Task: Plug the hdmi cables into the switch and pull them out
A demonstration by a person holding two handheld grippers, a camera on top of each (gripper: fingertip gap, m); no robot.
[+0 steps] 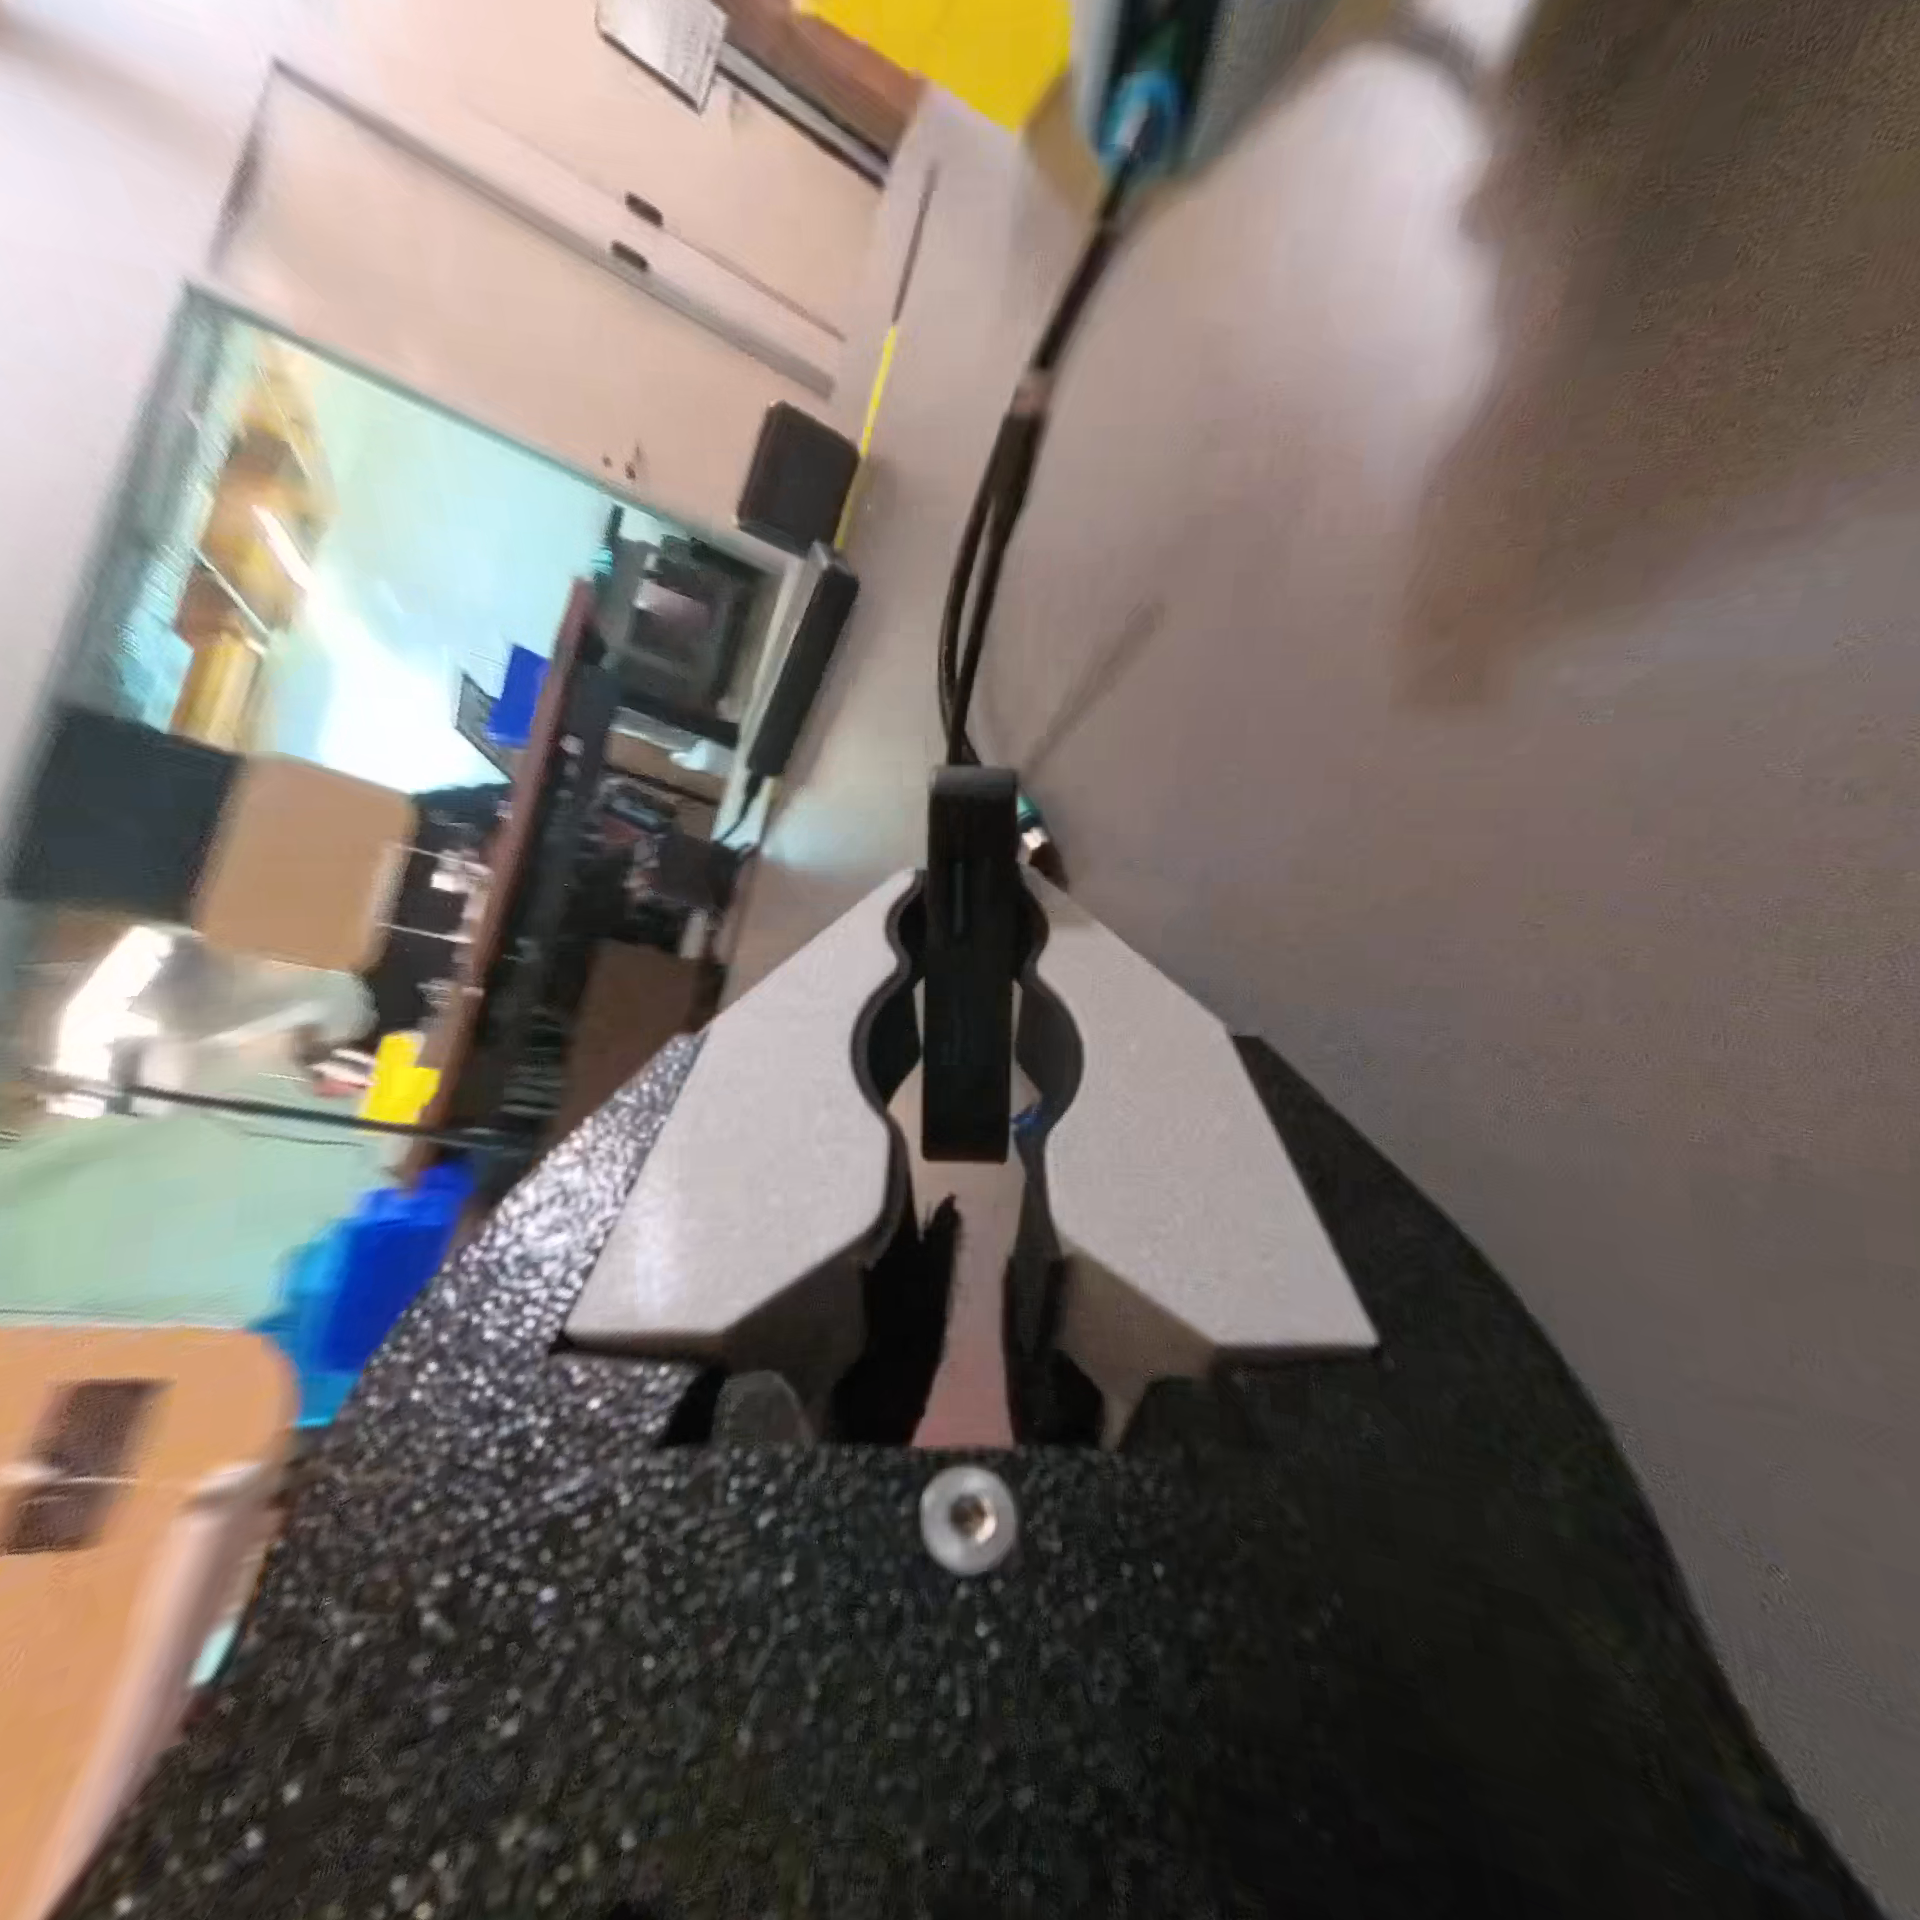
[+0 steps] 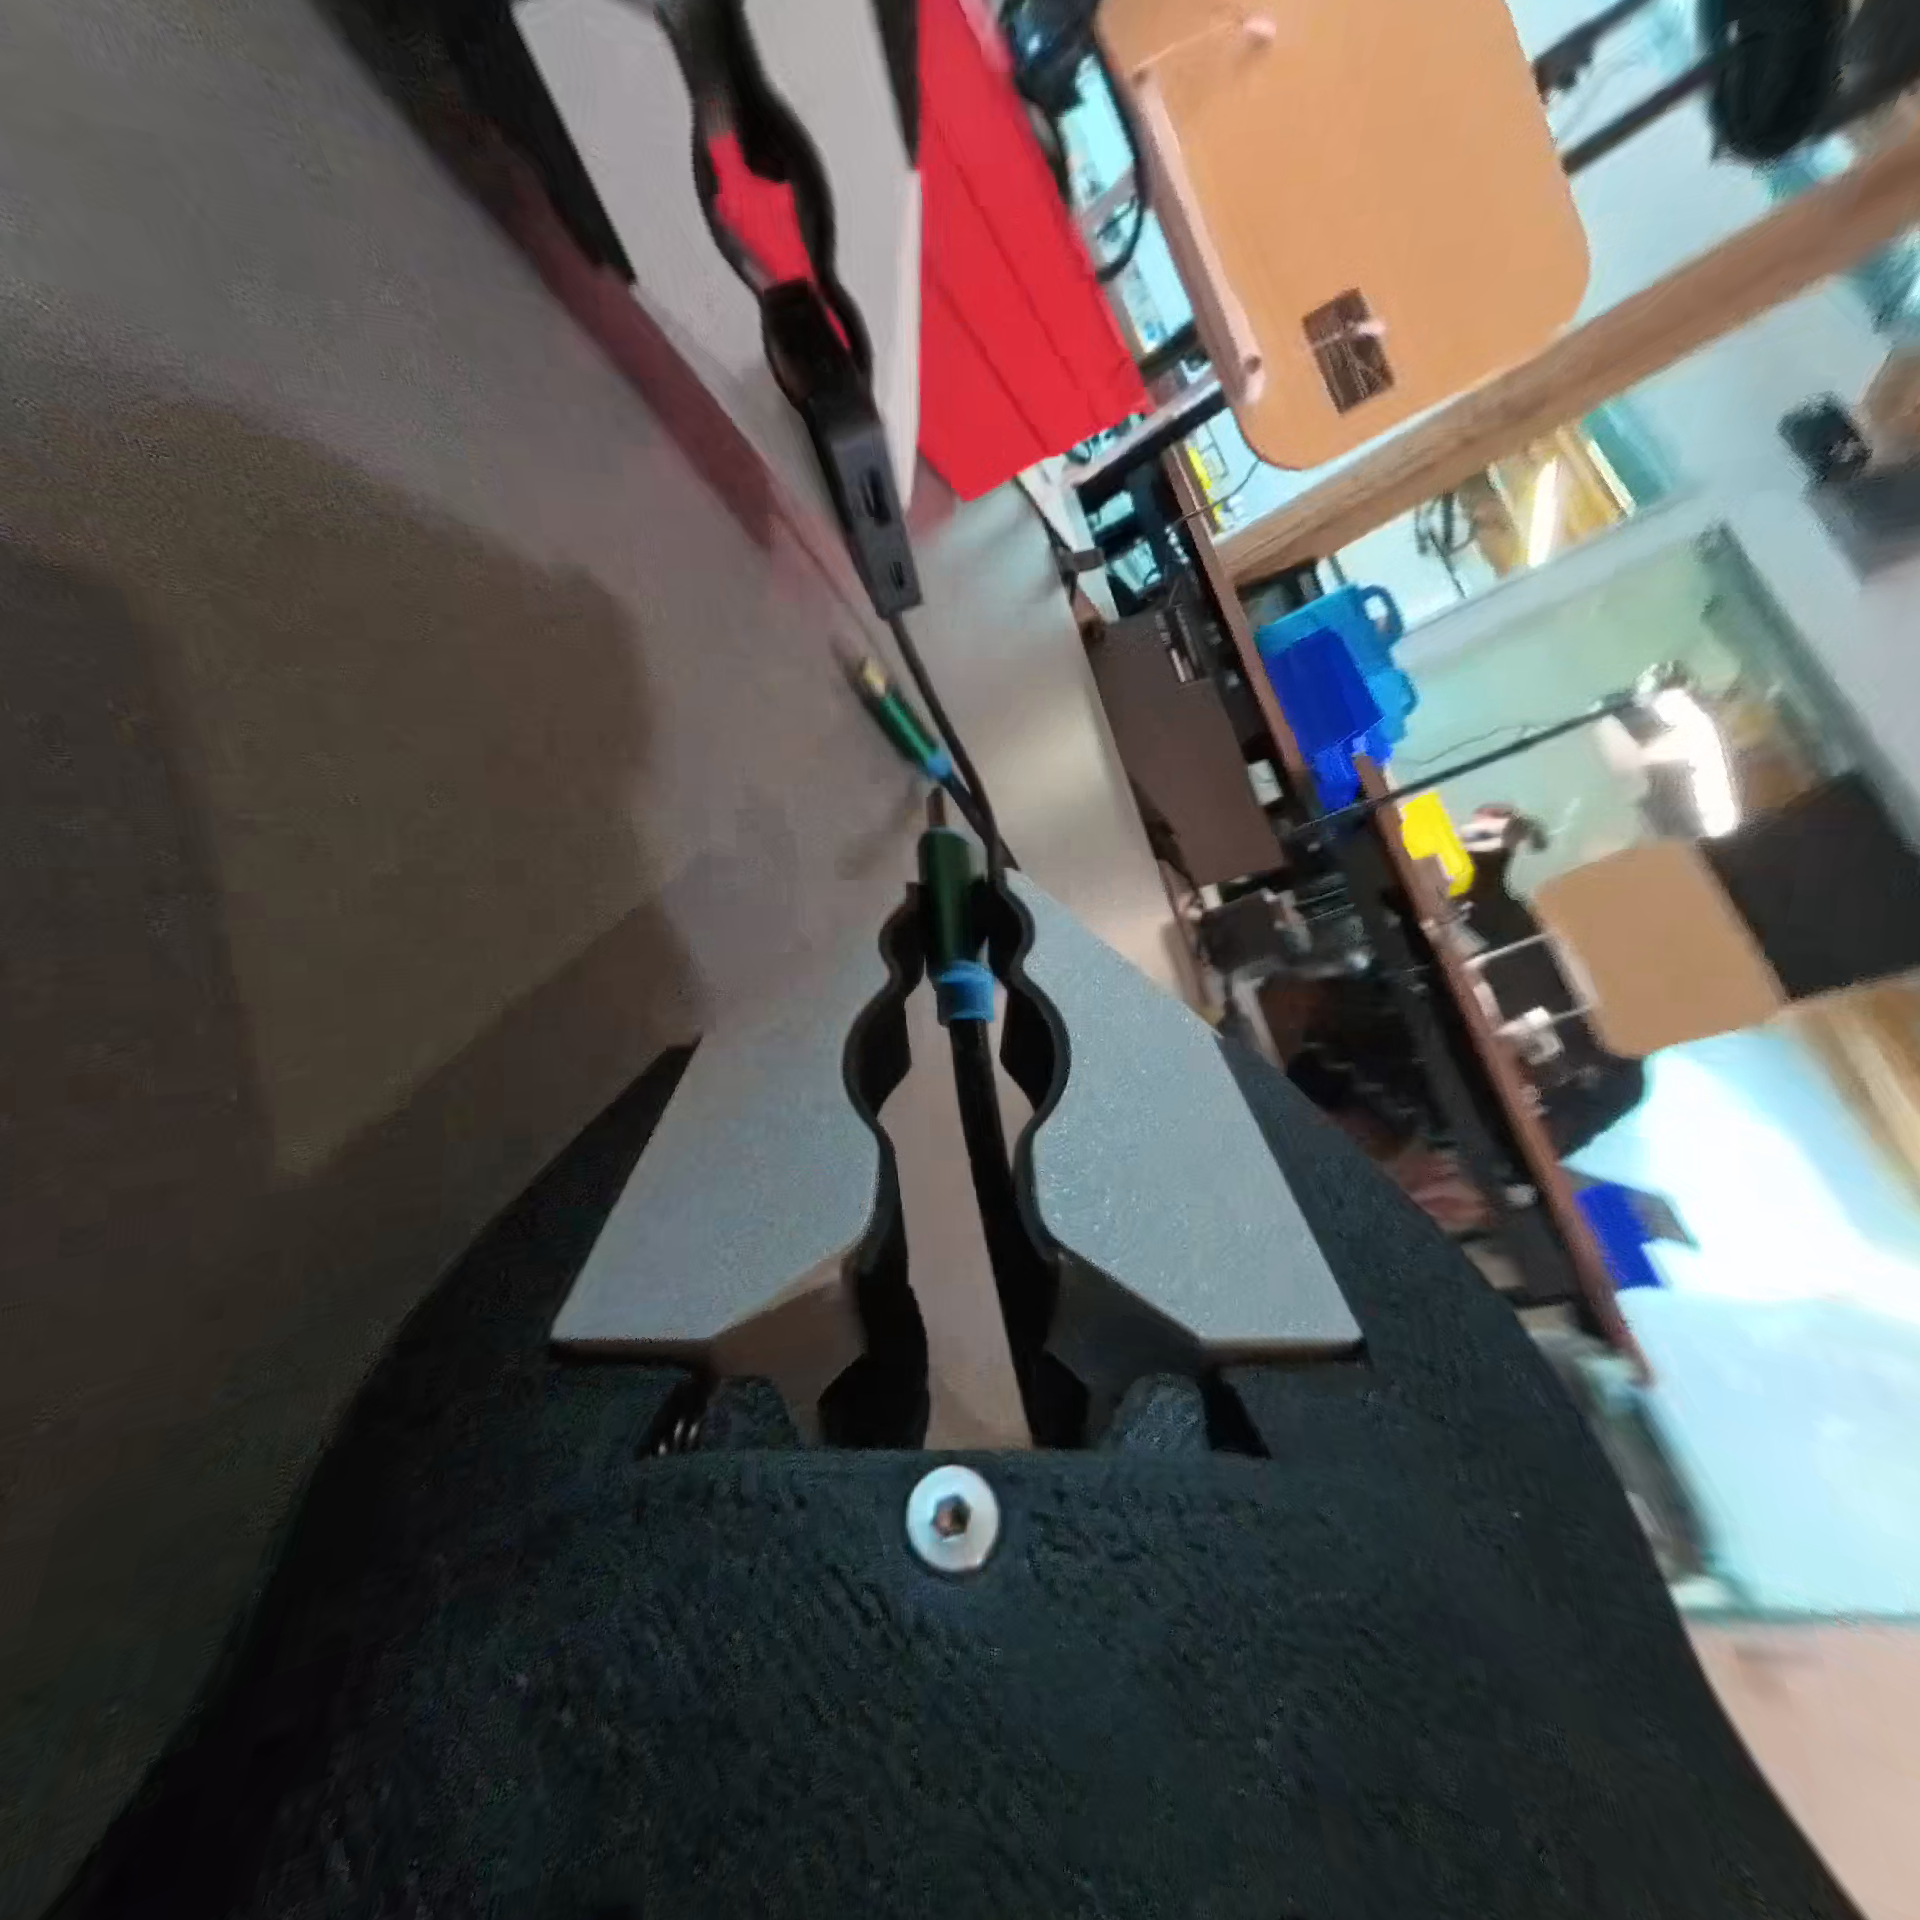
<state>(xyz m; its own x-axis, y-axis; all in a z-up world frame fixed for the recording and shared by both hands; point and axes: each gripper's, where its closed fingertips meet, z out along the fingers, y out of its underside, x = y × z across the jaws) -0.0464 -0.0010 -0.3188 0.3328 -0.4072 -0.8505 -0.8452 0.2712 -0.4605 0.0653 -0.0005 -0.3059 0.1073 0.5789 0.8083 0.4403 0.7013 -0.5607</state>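
Observation:
My left gripper (image 1: 968, 883) is shut on the black switch (image 1: 968, 987), a flat box held edge-on that sticks out past the fingertips. Black cables (image 1: 961, 623) run away from it over the table (image 1: 1455, 935). A green plug tip (image 1: 1031, 821) peeks out just right of the switch. My right gripper (image 2: 951, 914) is shut on a green HDMI plug (image 2: 948, 883) with a blue band (image 2: 961, 992); its black cable runs back between the fingers. Ahead, the left gripper (image 2: 805, 343) holds the switch (image 2: 868, 499). A second green plug (image 2: 891, 717) lies on the table (image 2: 364, 727).
A blue-fronted device (image 1: 1143, 94) stands at the cables' far end. Black boxes (image 1: 800, 468) sit at the table's edge. A red thing (image 2: 997, 260) hangs behind the left gripper. A wooden chair back (image 2: 1351, 208) and blue bins (image 2: 1330, 665) stand beyond the table. About 12 cm separates my left fingertips from my right.

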